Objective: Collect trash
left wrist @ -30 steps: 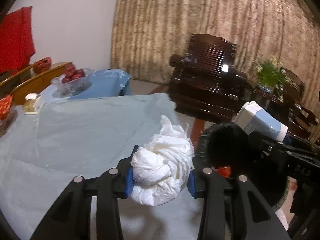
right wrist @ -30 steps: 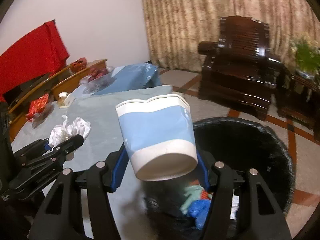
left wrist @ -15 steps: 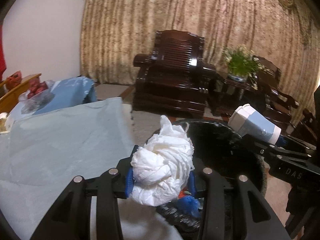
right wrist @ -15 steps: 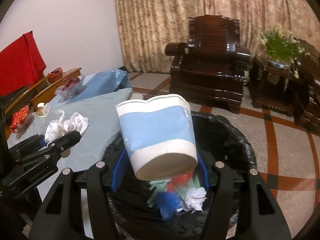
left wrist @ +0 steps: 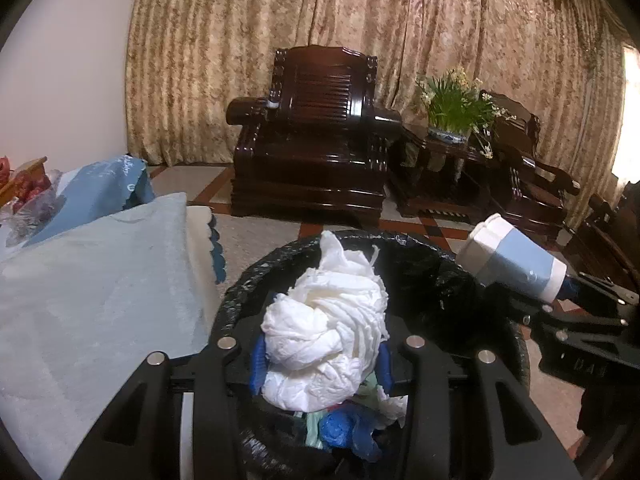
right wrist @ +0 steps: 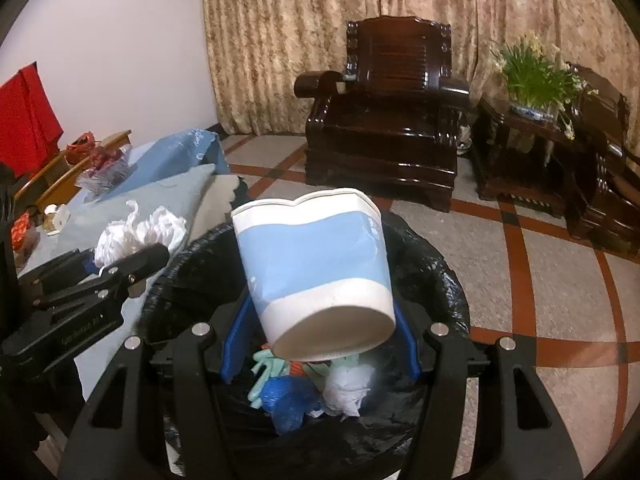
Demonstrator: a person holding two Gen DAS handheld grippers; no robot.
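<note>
Gripping a crumpled white tissue wad (left wrist: 326, 334) in the left gripper (left wrist: 320, 364), above the black-lined round trash bin (left wrist: 420, 264); blue pads mostly hidden behind it. Clamping a dented blue-and-white paper cup (right wrist: 316, 272) in the right gripper (right wrist: 318, 346), tilted over the bin's litter, half hidden below.

Dark wooden armchair (left wrist: 316, 136), potted flowers (left wrist: 456, 104), patterned curtain (left wrist: 400, 20), blue tablecloth (left wrist: 100, 288)

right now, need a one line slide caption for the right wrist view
Right gripper holds a squeezed blue-and-white paper cup over the black-lined trash bin, left gripper alongside with crumpled tissue.
</note>
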